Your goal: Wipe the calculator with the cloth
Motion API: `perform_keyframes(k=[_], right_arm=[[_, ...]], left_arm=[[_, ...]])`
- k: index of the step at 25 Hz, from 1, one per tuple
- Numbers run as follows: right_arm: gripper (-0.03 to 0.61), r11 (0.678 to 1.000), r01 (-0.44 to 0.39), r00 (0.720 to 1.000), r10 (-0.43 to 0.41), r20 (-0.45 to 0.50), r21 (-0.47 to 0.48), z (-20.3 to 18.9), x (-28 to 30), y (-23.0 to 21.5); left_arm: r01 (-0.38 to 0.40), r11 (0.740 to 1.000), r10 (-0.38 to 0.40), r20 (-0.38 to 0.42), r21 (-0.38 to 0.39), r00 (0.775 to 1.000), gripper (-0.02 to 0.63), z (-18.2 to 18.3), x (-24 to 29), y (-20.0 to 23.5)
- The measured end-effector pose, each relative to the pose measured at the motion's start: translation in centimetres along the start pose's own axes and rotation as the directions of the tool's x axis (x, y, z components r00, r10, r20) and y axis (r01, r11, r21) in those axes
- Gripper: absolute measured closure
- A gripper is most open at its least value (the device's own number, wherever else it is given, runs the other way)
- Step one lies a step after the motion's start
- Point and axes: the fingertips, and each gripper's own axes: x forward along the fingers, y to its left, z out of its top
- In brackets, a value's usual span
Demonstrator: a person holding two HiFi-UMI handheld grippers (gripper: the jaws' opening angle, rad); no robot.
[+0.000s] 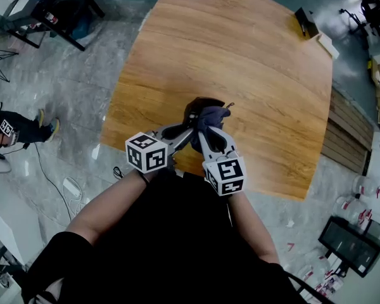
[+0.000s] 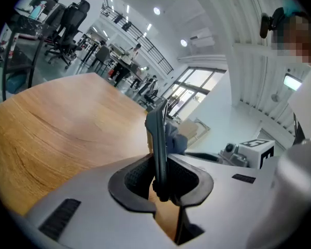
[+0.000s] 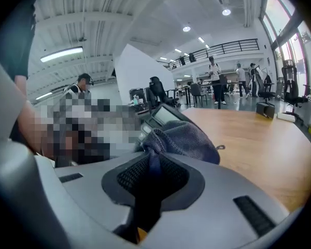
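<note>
- Above the table, the calculator is pinched edge-on by the left gripper.
- The cloth, clamped by the right gripper, should be swept evenly across it.

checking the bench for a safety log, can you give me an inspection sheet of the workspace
surface: wooden table, light grain
job's things: calculator held on edge above the table; dark cloth bunched against it
clutter: small dark box at the table's far right corner
grippers: left gripper shut on the calculator; right gripper shut on the cloth
cables: thin cable on the floor at left
surroundings: grey floor; bottles at lower right
</note>
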Motion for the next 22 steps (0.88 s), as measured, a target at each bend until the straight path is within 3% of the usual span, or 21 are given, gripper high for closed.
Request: perform_keyframes(k=[5, 10, 22], right_arm=[[0.522, 0.996, 0.065, 0.996, -0.062, -0.065, 0.054, -2.9, 0.0, -1.9], [0.522, 0.996, 0.081, 0.995, -0.078, -0.060, 0.047, -2.1, -0.2, -2.4], [0.522, 0.997, -0.065, 0.998, 0.065, 0.025, -0.031, 1.1, -0.2, 3.3]], left_arm=[[0.003, 1.000, -0.004, 0.031, 0.030, 1.000, 0.543, 2.1, -0.1, -0.1], [0.006, 1.000, -0.007, 0.056, 0.024, 0.998, 0.543, 3.1, -0.1, -0.5], [0.004, 1.000, -0.001, 0.084, -0.029, 0.996, 0.543, 3.4, -0.2, -0.3]])
